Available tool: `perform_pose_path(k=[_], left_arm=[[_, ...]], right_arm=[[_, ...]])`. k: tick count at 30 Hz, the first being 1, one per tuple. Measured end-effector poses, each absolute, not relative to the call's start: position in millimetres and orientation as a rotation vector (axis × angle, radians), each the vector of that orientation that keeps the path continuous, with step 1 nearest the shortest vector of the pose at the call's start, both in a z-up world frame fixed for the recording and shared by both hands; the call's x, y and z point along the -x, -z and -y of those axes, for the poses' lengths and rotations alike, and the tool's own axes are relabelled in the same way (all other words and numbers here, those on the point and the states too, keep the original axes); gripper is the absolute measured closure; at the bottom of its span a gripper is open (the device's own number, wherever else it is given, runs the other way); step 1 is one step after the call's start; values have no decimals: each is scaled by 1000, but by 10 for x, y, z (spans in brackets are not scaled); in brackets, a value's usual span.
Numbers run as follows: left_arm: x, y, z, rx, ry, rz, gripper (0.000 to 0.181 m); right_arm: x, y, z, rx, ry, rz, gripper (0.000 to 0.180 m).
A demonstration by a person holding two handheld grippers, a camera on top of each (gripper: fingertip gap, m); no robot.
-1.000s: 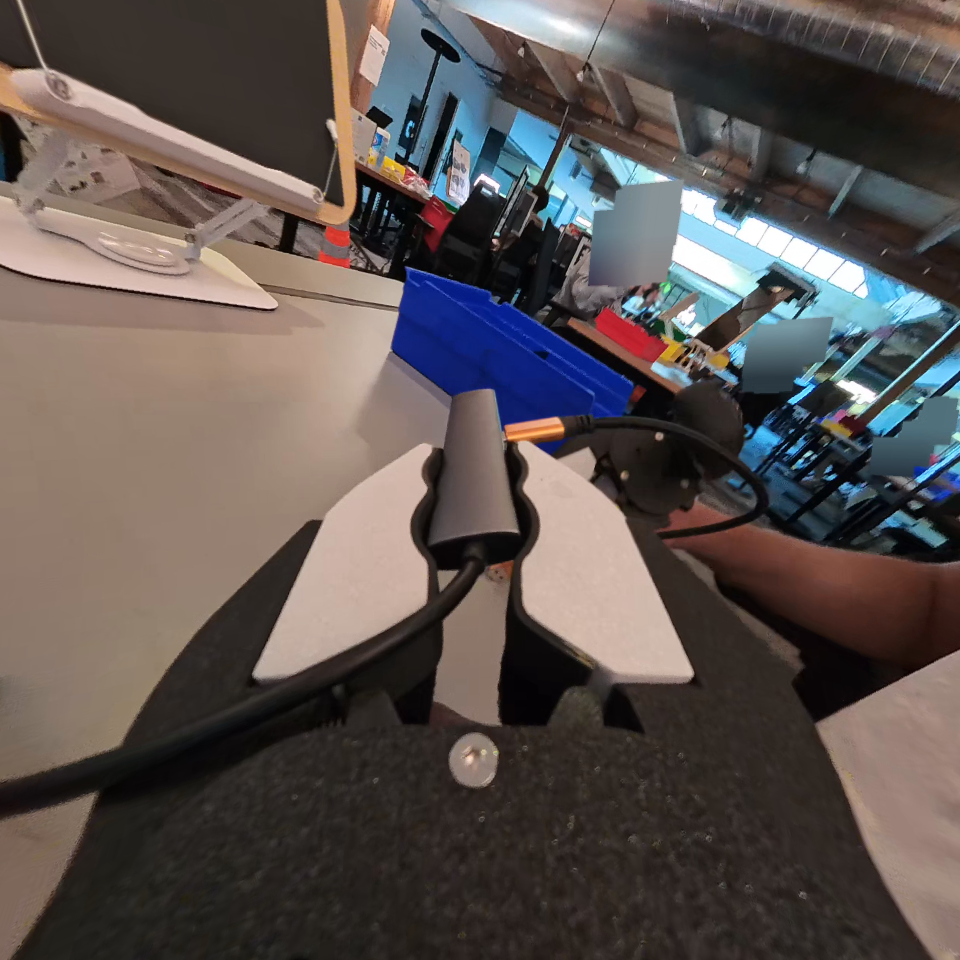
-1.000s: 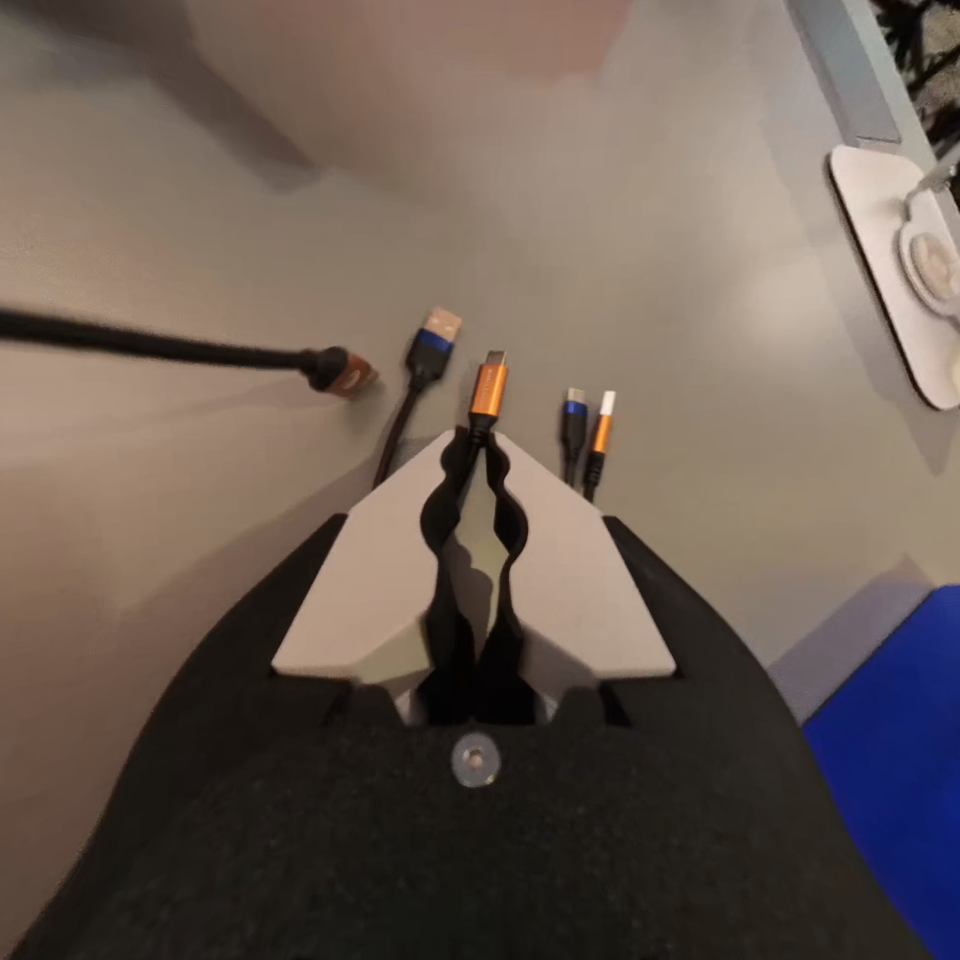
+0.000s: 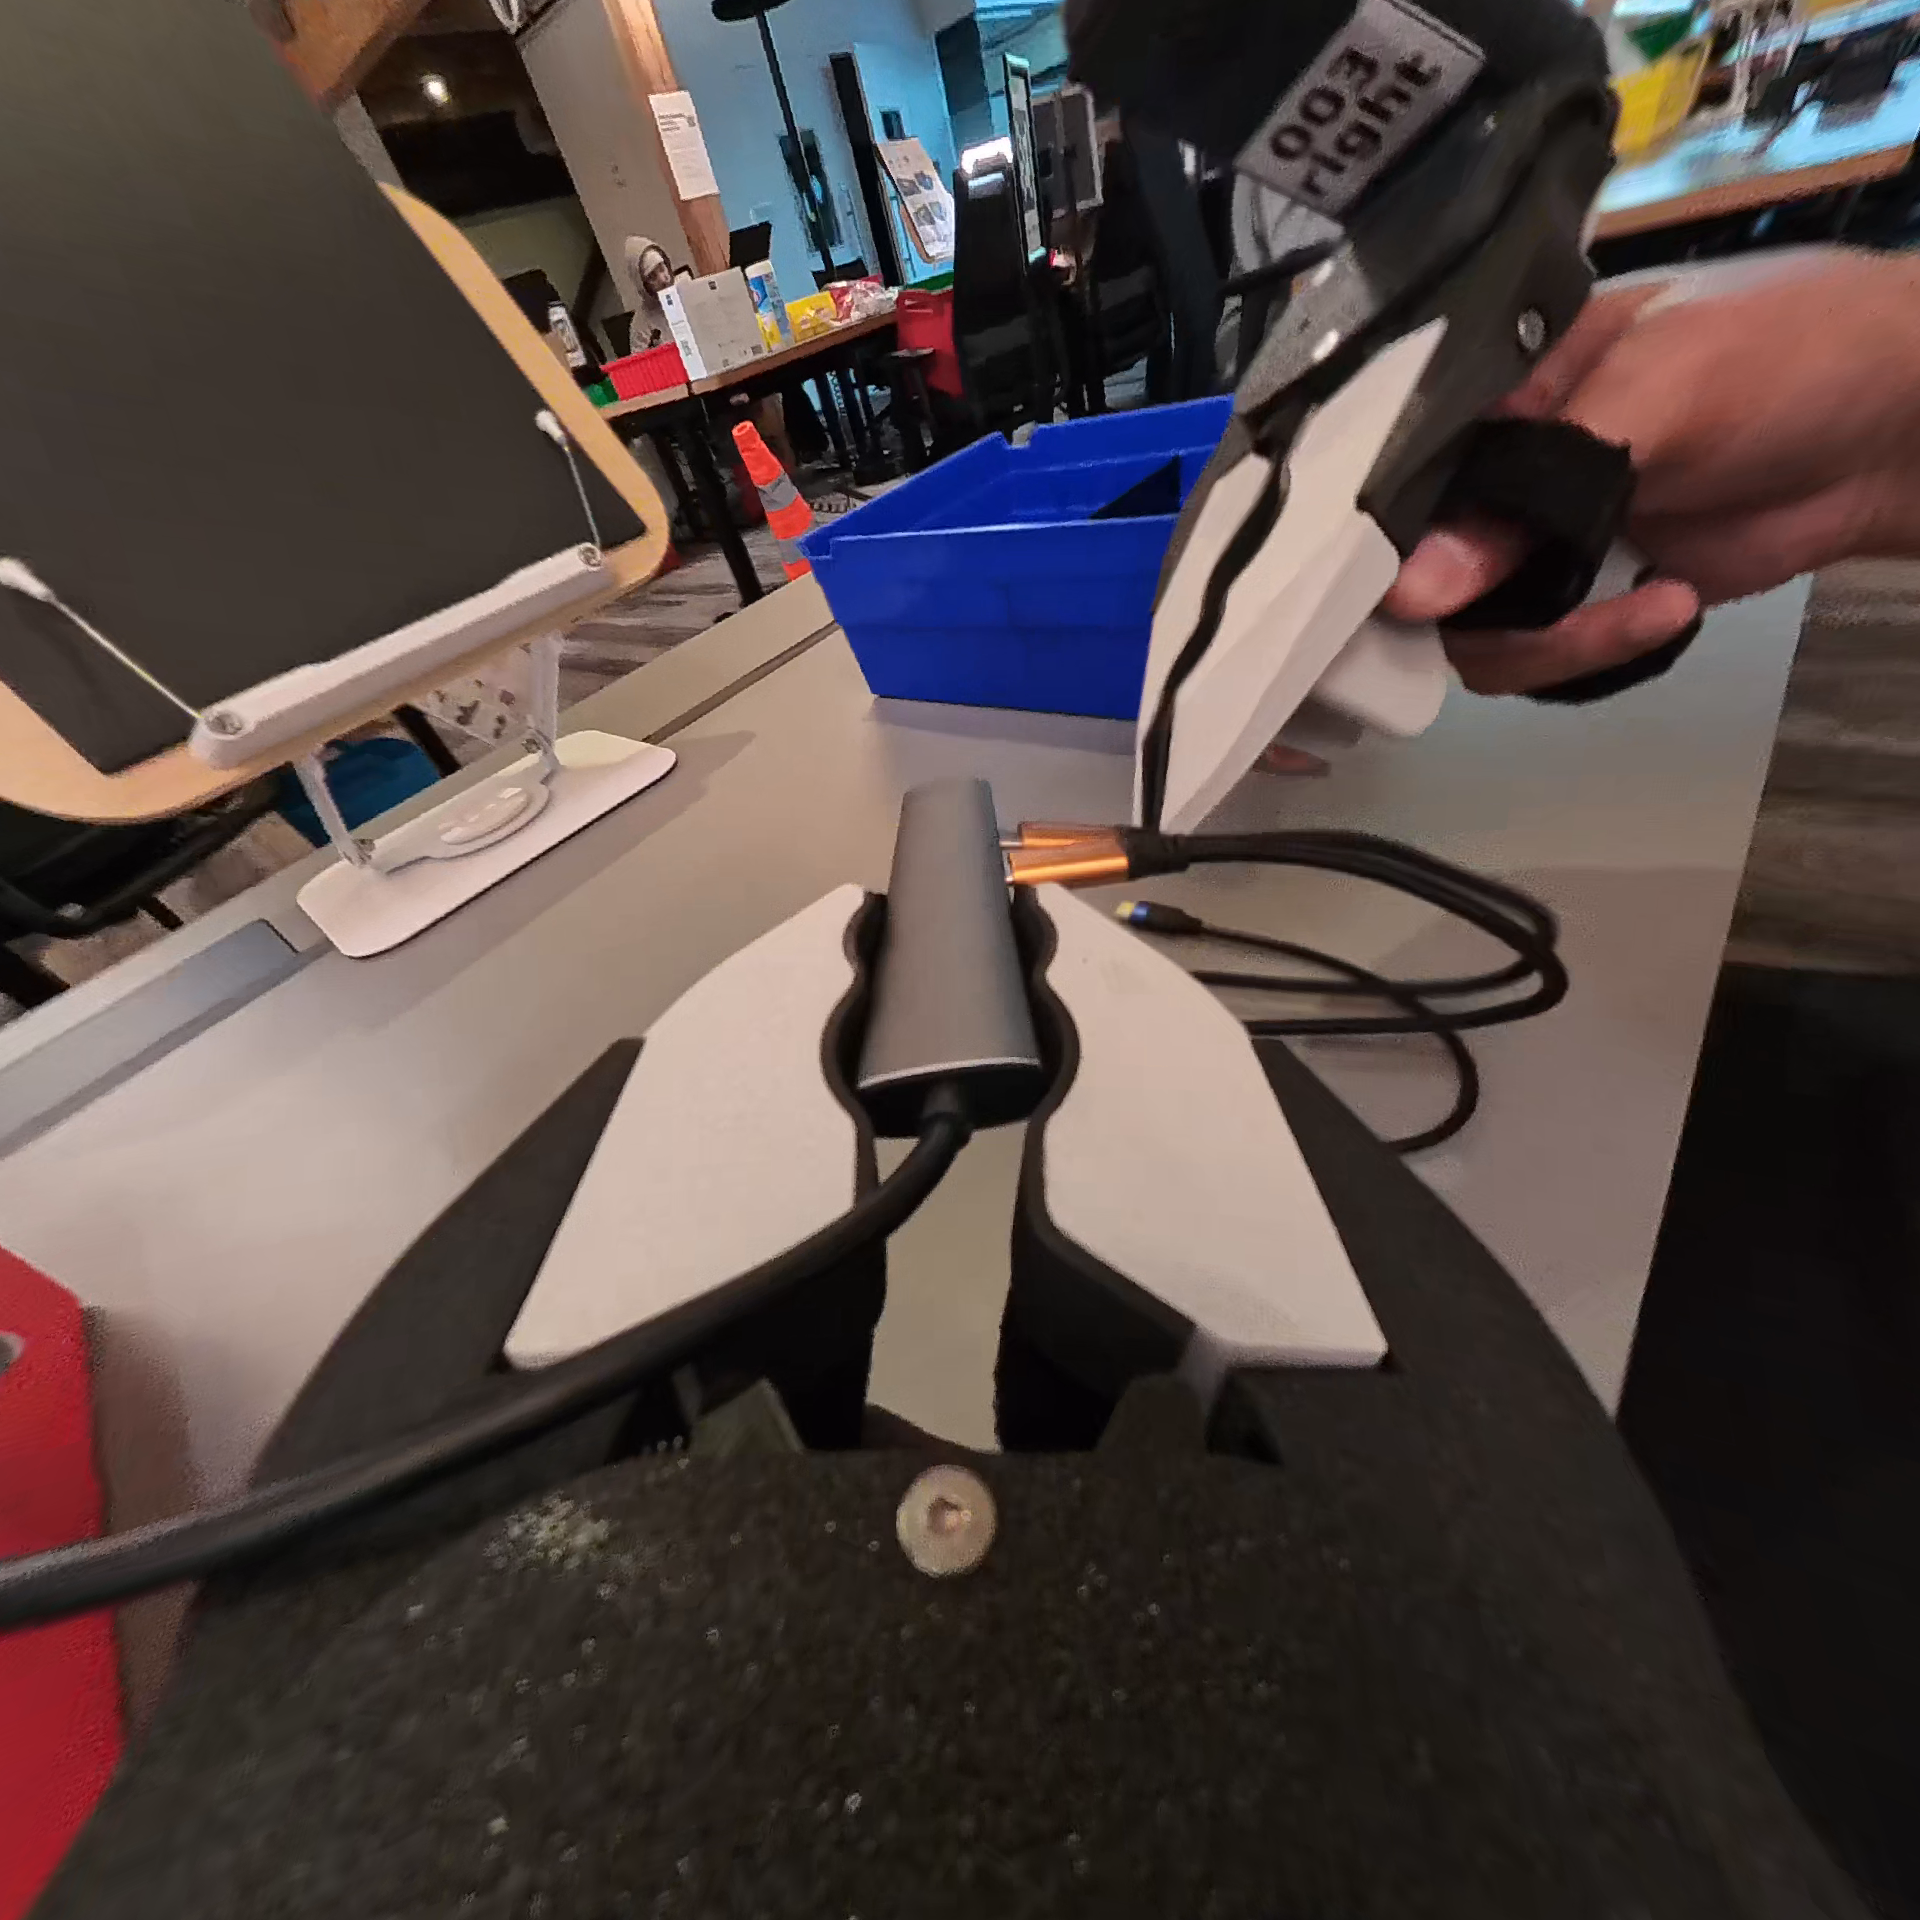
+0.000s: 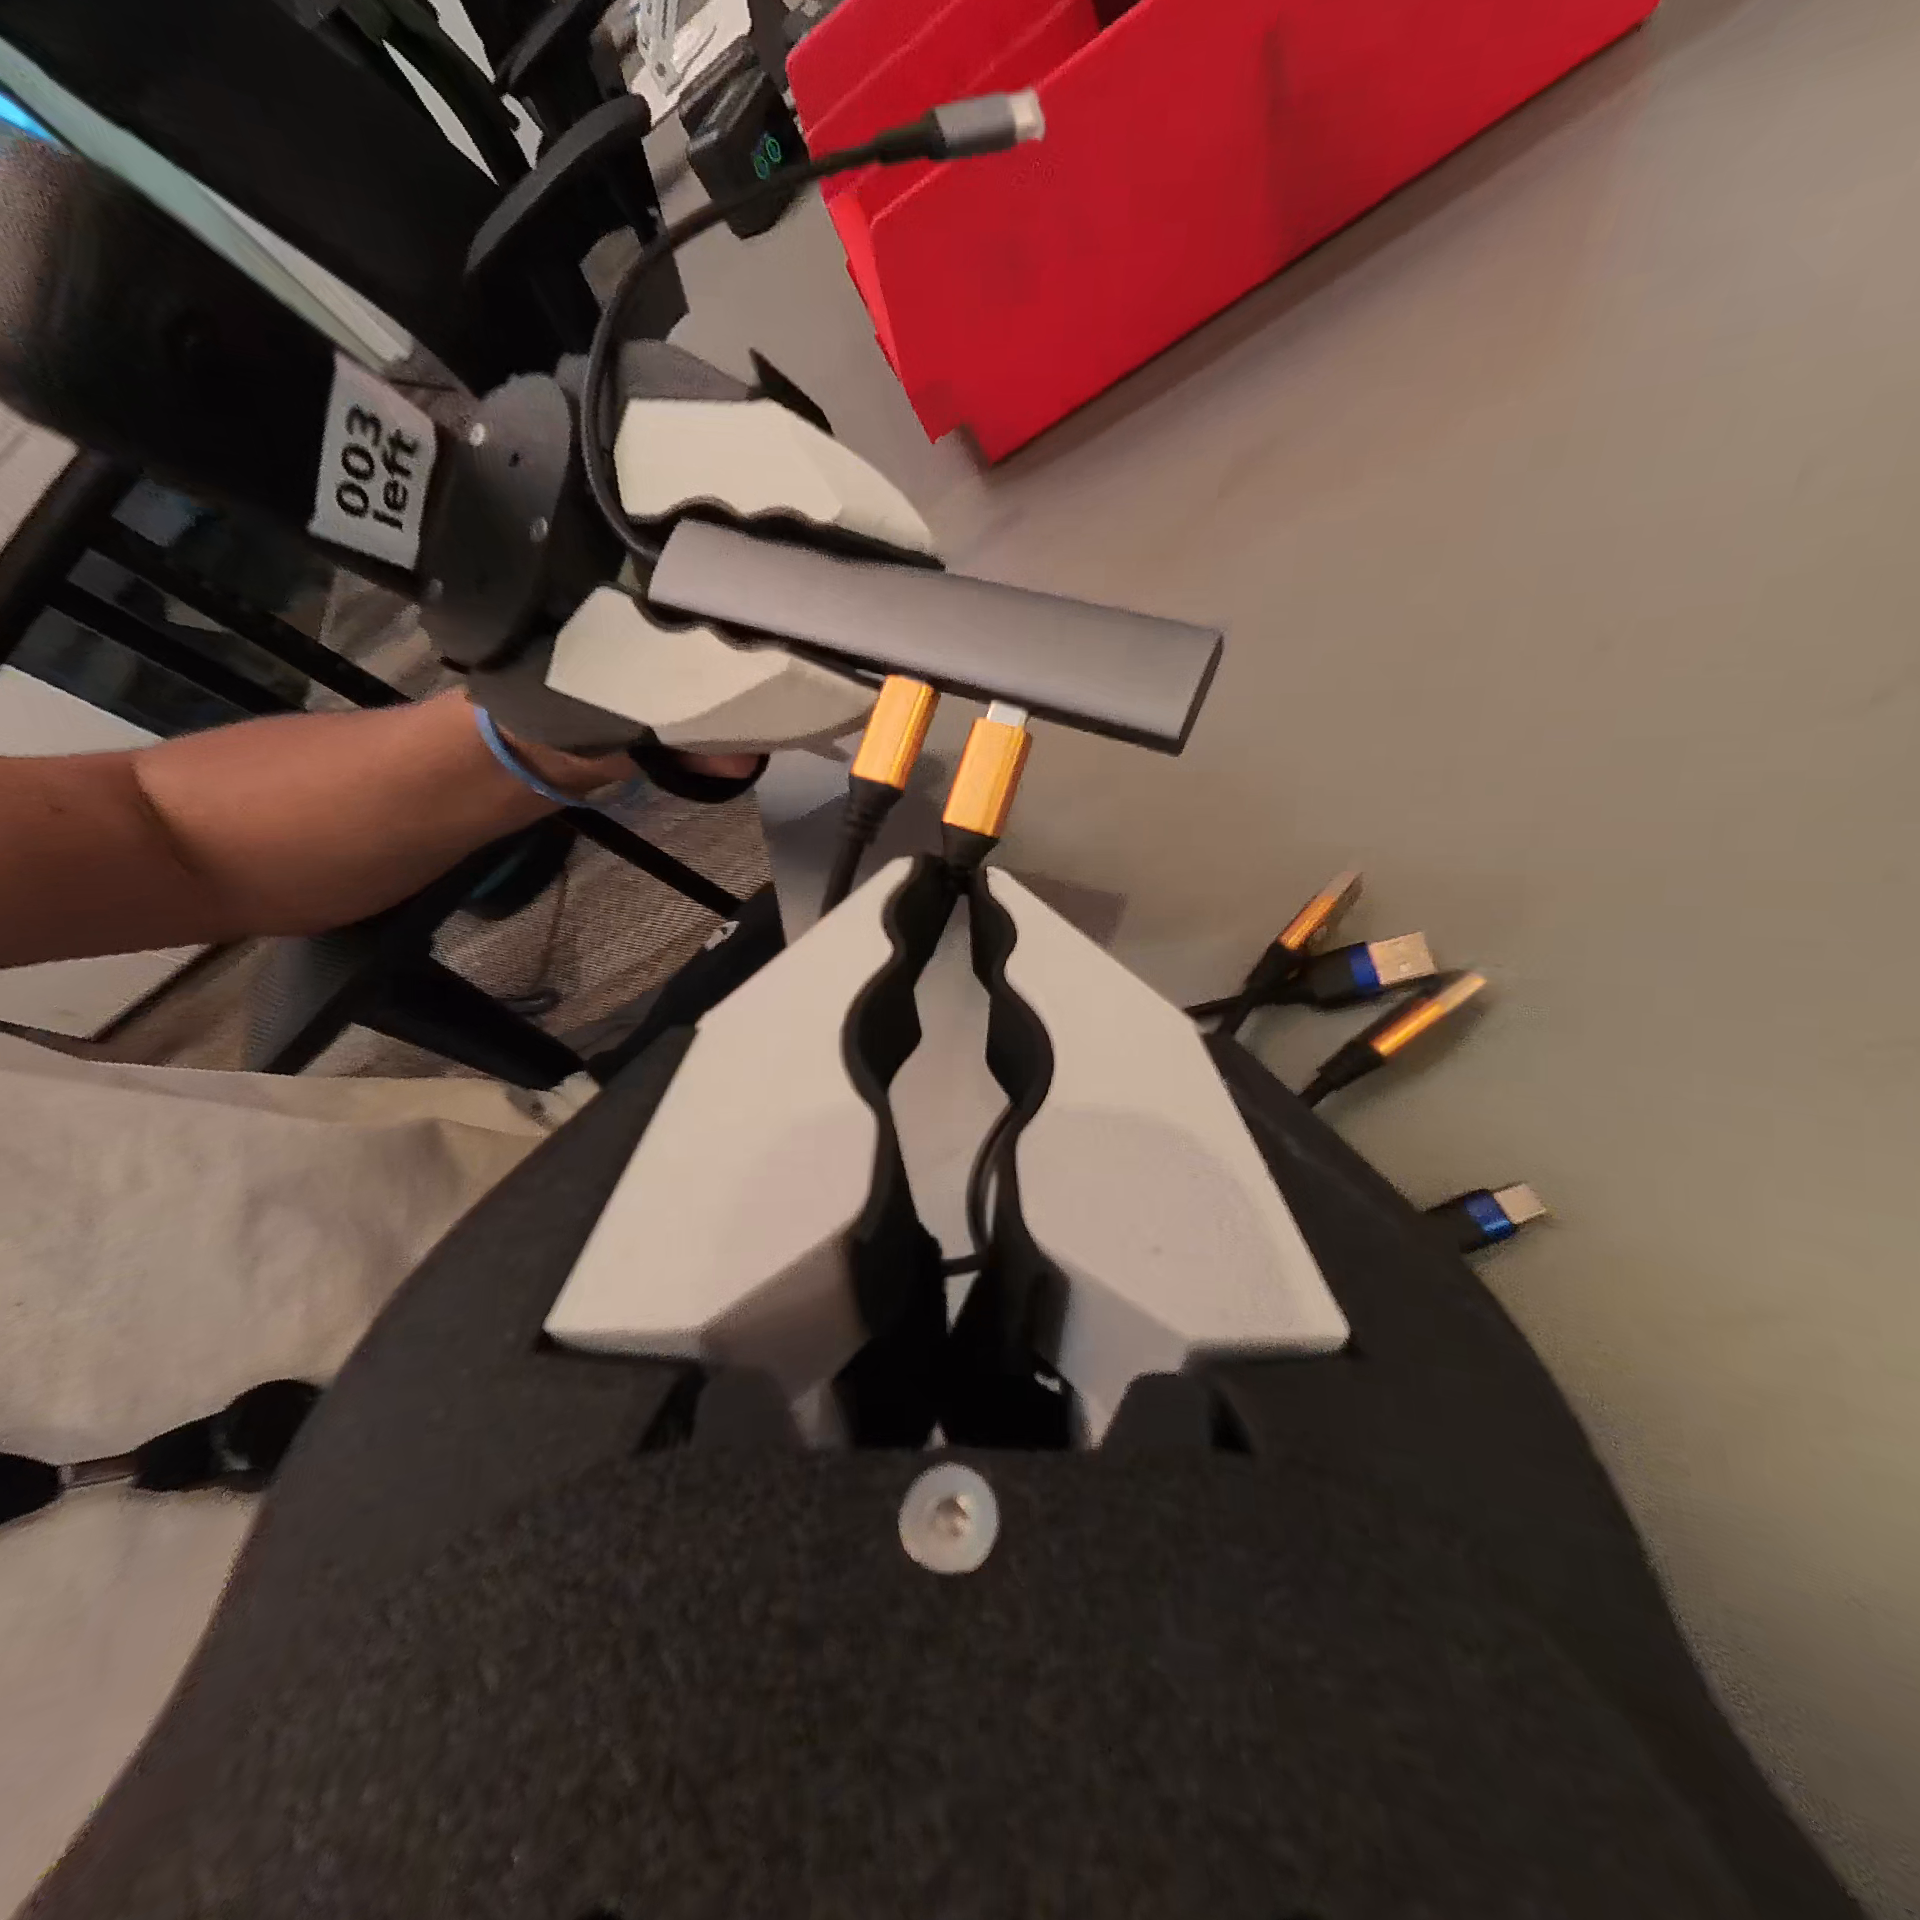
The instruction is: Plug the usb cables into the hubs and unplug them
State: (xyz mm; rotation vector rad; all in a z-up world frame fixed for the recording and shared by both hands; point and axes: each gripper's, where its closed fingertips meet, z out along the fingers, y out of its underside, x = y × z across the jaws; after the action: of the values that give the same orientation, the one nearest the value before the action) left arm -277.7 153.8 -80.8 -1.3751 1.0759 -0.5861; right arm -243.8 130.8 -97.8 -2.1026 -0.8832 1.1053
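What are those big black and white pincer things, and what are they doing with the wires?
They are hand-held grabbers, one in each of a person's hands, and each carries a camera looking along its two fingers. One picture comes from the left gripper, the other from the right gripper. The left one squeezes a grey hub. The right one pinches an orange-tipped cable at the hub's side, next to another orange plug already in. Spare cables lie on the grey table, near a red bin and a blue bin.

Grey table [image 3: 312,1091]; behind it, desks [image 3: 790,358], black chairs [image 3: 997,312], timber post [image 3: 696,156]
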Motion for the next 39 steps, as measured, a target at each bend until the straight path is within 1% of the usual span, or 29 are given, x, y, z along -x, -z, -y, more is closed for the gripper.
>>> perform_pose_path(k=[4,6,11,15,18,24,25,27,28,29,30,32,35,37,39], left_arm=[[2755,834,-1535,1379,568,-1078,156],[2746,822,-1566,1413,596,-1024,156],[2778,860,-1678,1507,631,-923,156],[2804,834,-1724,1542,644,-852,156],[2820,829,-1719,1523,629,-865,156],[3017,806,-1862,1577,704,-739,156],[3057,809,-1894,1591,731,-704,156],[3140,857,-1973,1641,767,-644,156],[3183,887,-2012,1663,771,-617,156],[3218,905,-2041,1676,784,-590,156],[3239,912,-2060,1687,812,-559,156],[3262,909,-2086,1705,883,-485,156],[3224,861,-2052,1700,1002,-412,156],[3169,821,-1991,1687,1032,-416,156],[3094,758,-1918,1657,1032,-446,156]], right_arm=[[2404,926,-1328,2116,-1229,784,175],[2409,918,-1371,2085,-1196,767,175],[2454,912,-1555,1925,-818,757,174],[2471,870,-1612,1820,-595,749,172],[2435,840,-1628,1814,-523,745,162],[2356,743,-1533,1804,-651,729,159],[2404,663,-1441,1760,-713,773,159],[2502,272,-1167,1541,-805,838,161],[2570,134,-1008,1447,-814,887,169],[2662,126,-892,1427,-812,950,174],[2770,222,-822,1468,-829,1003,174],[2966,600,-796,1628,-903,1040,161],[2987,1137,-1082,1811,-857,872,148],[2836,1221,-1347,1831,-763,738,144],[2701,1062,-1548,1759,-699,646,142]])
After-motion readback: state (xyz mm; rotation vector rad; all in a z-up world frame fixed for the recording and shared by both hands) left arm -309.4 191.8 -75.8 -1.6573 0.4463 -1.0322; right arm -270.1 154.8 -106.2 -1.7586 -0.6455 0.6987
